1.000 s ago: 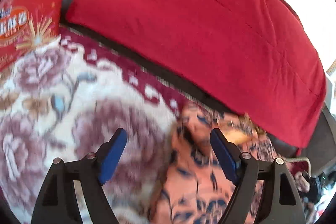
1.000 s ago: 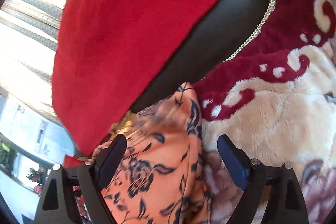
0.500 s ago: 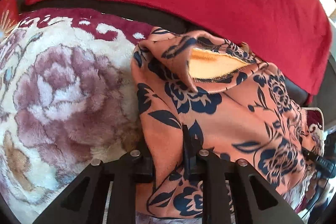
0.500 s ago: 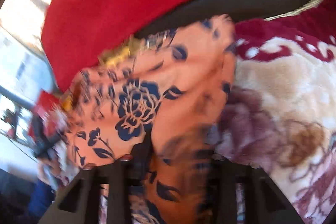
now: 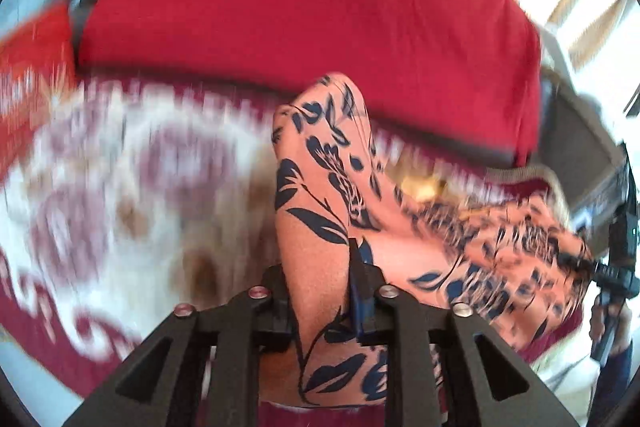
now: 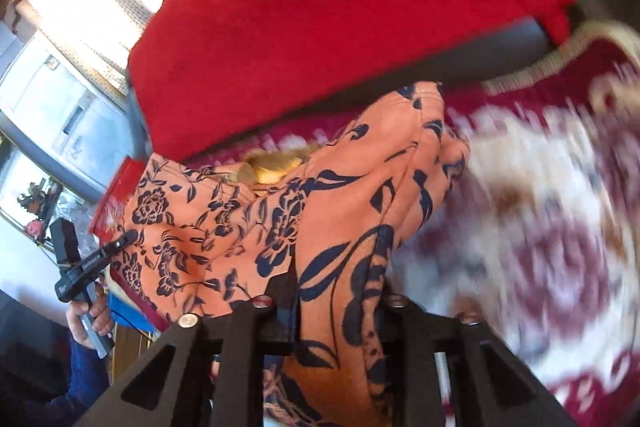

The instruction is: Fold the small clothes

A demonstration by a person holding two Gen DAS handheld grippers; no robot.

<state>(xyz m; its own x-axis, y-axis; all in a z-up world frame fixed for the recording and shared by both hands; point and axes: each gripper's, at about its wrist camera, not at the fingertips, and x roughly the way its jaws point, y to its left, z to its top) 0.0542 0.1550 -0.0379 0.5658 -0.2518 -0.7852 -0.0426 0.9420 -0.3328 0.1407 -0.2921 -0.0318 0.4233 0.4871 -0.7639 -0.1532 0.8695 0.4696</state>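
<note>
Orange flowered cloth (image 5: pixel 320 195), thin, light and floppy, hangs bunched above the plush blanket (image 5: pixel 120 167). Left gripper (image 5: pixel 320 291) and right gripper (image 6: pixel 340 303) each clamp a fold of it; edges or corners would give cleaner holds.

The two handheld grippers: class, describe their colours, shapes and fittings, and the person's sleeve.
Both the left gripper and the right gripper have matte black angular frames with triangular cut-outs and silver screw heads. A blue pad shows on the left one. The person's sleeve is dark blue.
</note>
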